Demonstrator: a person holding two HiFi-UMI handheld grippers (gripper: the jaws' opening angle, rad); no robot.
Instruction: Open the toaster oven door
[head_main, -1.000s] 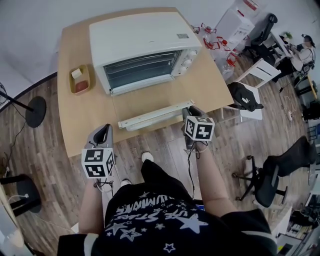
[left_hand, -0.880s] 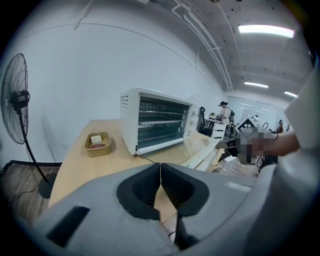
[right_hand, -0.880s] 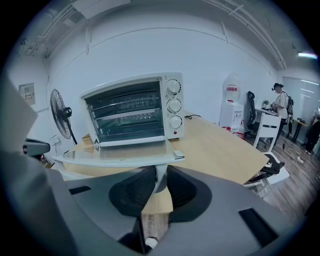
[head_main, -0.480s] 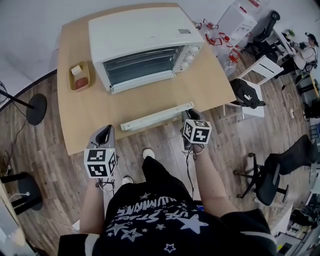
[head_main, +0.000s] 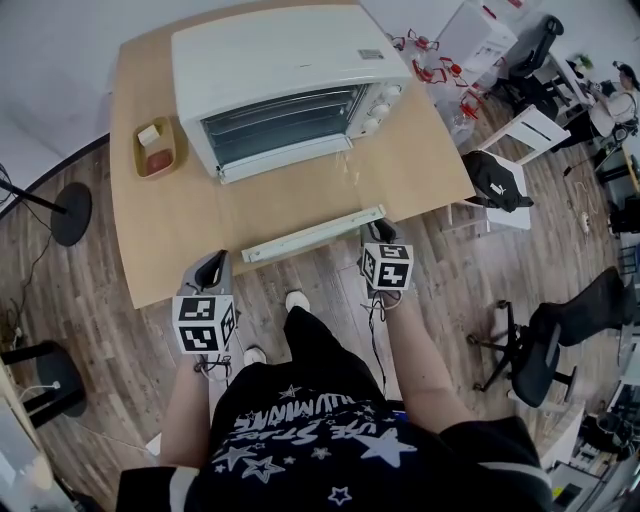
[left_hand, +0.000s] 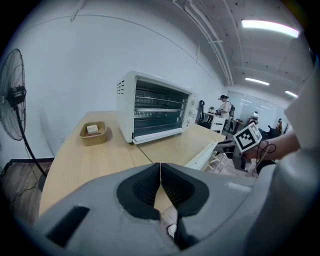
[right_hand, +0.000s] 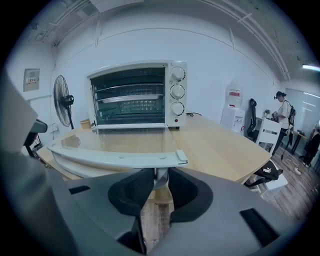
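Observation:
The white toaster oven (head_main: 285, 80) stands at the back of the wooden table (head_main: 420, 170). Its glass door (head_main: 290, 200) lies open and flat, reaching to the table's front edge. My right gripper (head_main: 372, 233) is at the right end of the door's white handle (head_main: 312, 234). In the right gripper view the handle's bracket (right_hand: 161, 172) sits between the pads of that gripper (right_hand: 161, 184), whose jaws are opening. My left gripper (head_main: 208, 268) hangs off the table's front edge, left of the door. In its own view the left gripper (left_hand: 160, 172) is shut with nothing in it.
A small wooden tray (head_main: 158, 148) with two small items sits left of the oven. A white chair with a black bag (head_main: 497, 190) stands right of the table and an office chair (head_main: 540, 350) further right. A fan base (head_main: 70, 215) is on the floor at the left.
The door lies open in all three frames. My right gripper has shifted slightly left and down along the table's edge with the handle's end. The left gripper has hardly moved.

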